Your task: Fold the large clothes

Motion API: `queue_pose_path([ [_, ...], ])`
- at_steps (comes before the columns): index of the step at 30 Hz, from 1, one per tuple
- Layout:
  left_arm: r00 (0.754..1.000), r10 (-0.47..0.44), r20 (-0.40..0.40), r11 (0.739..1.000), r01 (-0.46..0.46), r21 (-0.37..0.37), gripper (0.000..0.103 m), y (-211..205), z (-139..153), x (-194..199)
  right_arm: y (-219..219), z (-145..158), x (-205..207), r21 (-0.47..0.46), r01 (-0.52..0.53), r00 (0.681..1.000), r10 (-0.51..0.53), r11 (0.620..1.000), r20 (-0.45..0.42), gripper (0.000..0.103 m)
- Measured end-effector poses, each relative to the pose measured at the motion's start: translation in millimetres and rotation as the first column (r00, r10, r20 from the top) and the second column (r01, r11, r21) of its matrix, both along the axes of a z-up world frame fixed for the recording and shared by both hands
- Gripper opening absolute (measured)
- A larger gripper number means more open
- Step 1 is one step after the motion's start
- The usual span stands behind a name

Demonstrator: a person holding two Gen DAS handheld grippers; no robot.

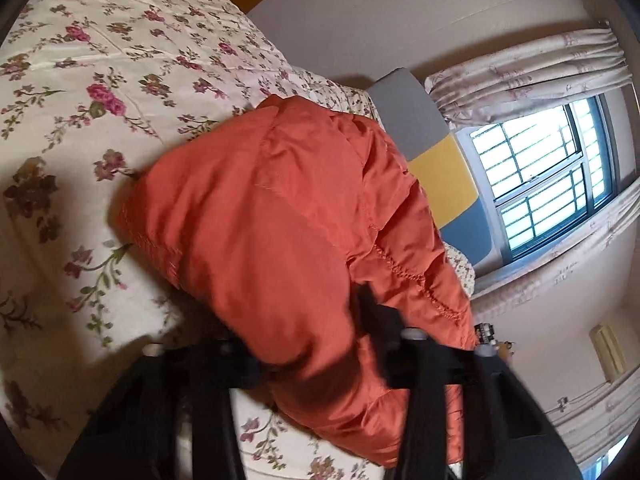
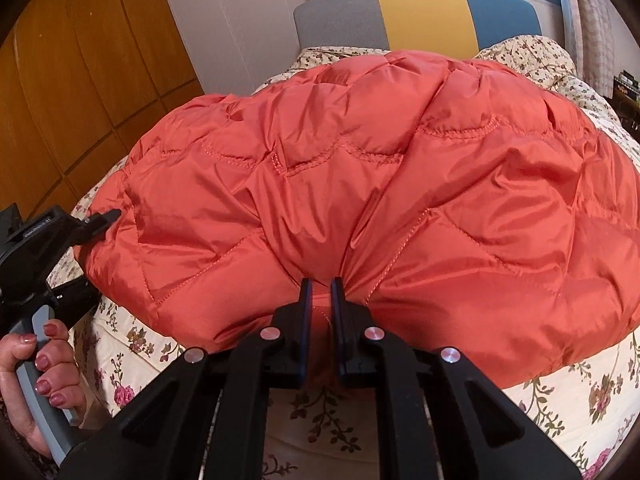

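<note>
The right gripper (image 2: 321,300) sits nearest in its own view, jaws clenched on a pinch of the near hem of the orange quilted down jacket (image 2: 380,200), the fabric gathered into puckers at the pads. The jacket lies puffed up in a broad mound on the floral bedspread (image 2: 580,400), its bulk spreading from the near edge of the bed toward the head end.

At the jacket's left edge the left gripper (image 2: 90,252) reaches in, a person's hand (image 2: 44,364) wrapped round its grey handle. One finger lies over the fabric and one under it. In the left wrist view its jaws straddle the jacket's bunched edge; whether the pads press on it I cannot tell, as that part is blurred.

Beyond the jacket stands the grey, yellow and blue headboard (image 2: 420,16), with a curtained window (image 1: 548,176) behind it and wooden wardrobe doors (image 2: 80,80) to the left.
</note>
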State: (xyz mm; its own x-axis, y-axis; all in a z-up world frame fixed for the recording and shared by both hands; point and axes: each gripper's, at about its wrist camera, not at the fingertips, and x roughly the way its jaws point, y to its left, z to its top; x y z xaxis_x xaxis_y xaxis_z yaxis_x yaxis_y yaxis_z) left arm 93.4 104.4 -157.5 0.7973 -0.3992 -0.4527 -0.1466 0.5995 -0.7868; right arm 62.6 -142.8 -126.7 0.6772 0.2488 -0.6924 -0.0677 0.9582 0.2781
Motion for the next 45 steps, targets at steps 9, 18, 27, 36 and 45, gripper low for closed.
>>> queue_pose_path([
  [9, 0.972, -0.097, 0.214, 0.972, 0.046, 0.230, 0.019, -37.5, 69.6, -8.9, -9.2, 0.7, -0.9, 0.057, 0.015, 1.000, -0.014, 0.998, -0.018, 0.008],
  [18, 0.857, -0.353, 0.375, 0.858, 0.136, 0.496, 0.019, -115.1, 136.7, -18.9, -46.6, 19.7, -9.6, 0.201, 0.021, 1.000, -0.017, 0.979, -0.025, 0.032],
  [27, 0.778, -0.484, 0.400, 0.752, 0.136, 0.645, 0.019, -164.8, 150.2, -23.2, -158.0, 44.6, -44.3, -0.020, 0.423, 0.905, -0.424, 0.906, -0.034, 0.039],
  [36, 0.654, -0.644, 0.396, 0.636, 0.169, 0.753, 0.019, -222.8, 154.8, -39.2, -178.2, 21.6, -52.5, 0.071, 0.376, 0.926, -0.370, 0.924, -0.077, 0.046],
  [45, 0.556, -0.755, 0.347, 0.563, 0.281, 0.777, 0.019, -290.0, 138.3, -40.8, -219.1, 55.9, -91.7, 0.146, 0.451, 0.891, -0.452, 0.881, -0.026, 0.055],
])
